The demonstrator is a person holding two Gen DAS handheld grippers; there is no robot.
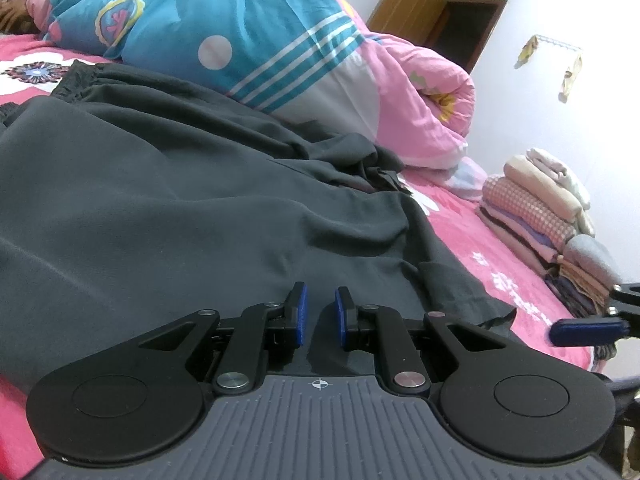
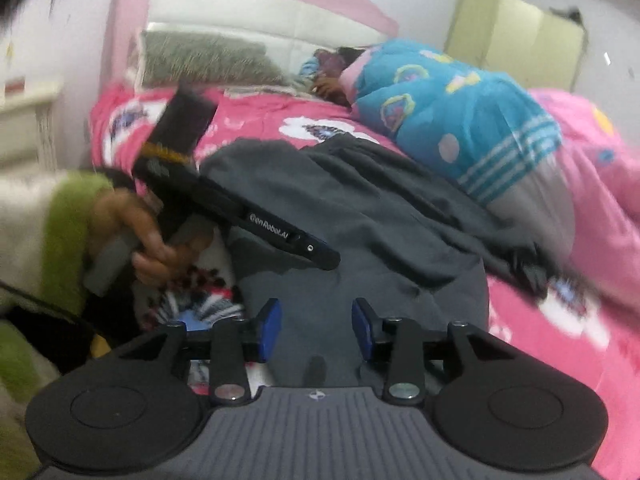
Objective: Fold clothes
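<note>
My left gripper sits low over the dark grey garment, blue pads drawn close with only a narrow slot between them. In the left wrist view that slot looks empty; I see grey cloth beyond and below the tips but no fold pinched between the pads. Whether a thin edge is caught under the tips, I cannot tell from here.

My right gripper stands with jaws partly apart, a clear gap between the blue pads. Nothing in the gap. Grey fabric lies under it, not clamped. The right wrist view is smeared, so fine contact is hard to read.

The garment is spread across the pink floral bedsheet, rumpled, with a gathered waistband at the far end toward the headboard. One hemmed corner lies just ahead and to the right of my left gripper.

From the right wrist view, the left gripper's black body angles down onto the garment's near-left part, held by a hand in a green and white sleeve.

A rolled blue and pink quilt lies along the far side of the garment, touching its edge. A stack of folded clothes sits at the bed's right edge, well apart from the grey piece. The right gripper's blue pad tip shows at the left view's right margin.
</note>
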